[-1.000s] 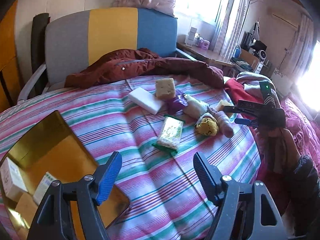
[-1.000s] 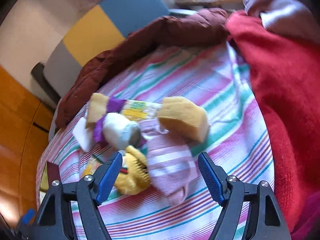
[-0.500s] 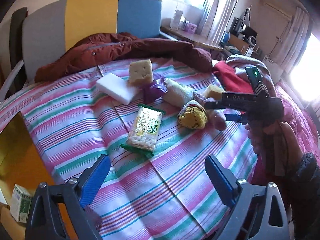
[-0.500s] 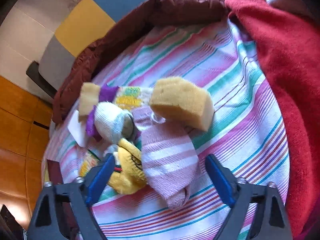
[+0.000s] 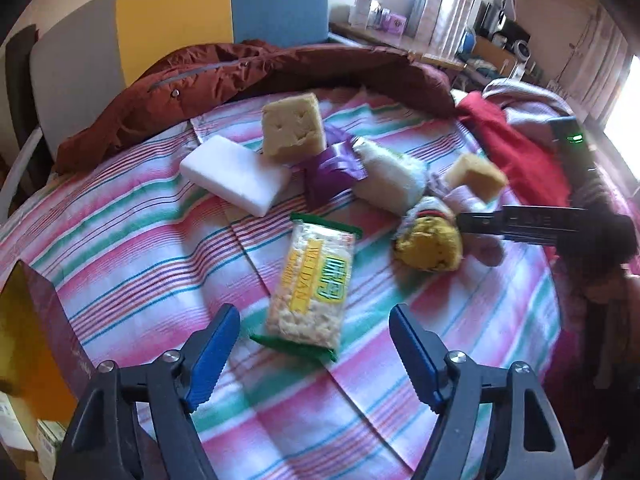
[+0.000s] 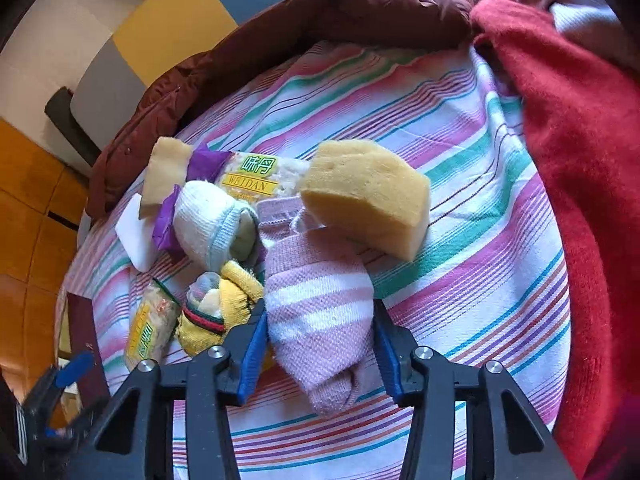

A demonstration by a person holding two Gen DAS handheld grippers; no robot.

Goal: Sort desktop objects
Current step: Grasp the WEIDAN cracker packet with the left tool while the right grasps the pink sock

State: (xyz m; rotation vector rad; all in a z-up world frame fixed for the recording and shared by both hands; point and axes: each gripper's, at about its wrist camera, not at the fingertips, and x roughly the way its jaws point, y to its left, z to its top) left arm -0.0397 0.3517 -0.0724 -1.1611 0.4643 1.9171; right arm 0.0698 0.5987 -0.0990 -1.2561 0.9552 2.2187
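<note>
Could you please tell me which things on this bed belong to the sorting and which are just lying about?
Sorting: pink sock, yellow sock, white sock, sponges, snack packet, white block, purple wrapper.
Lying about: brown jacket, red blanket, chair.

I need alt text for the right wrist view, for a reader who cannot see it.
The right gripper is closing its blue jaws around a pink striped sock on a striped cloth. A yellow sponge rests on the sock's far end; a white sock, a yellow sock and snack packets lie to the left.
</note>
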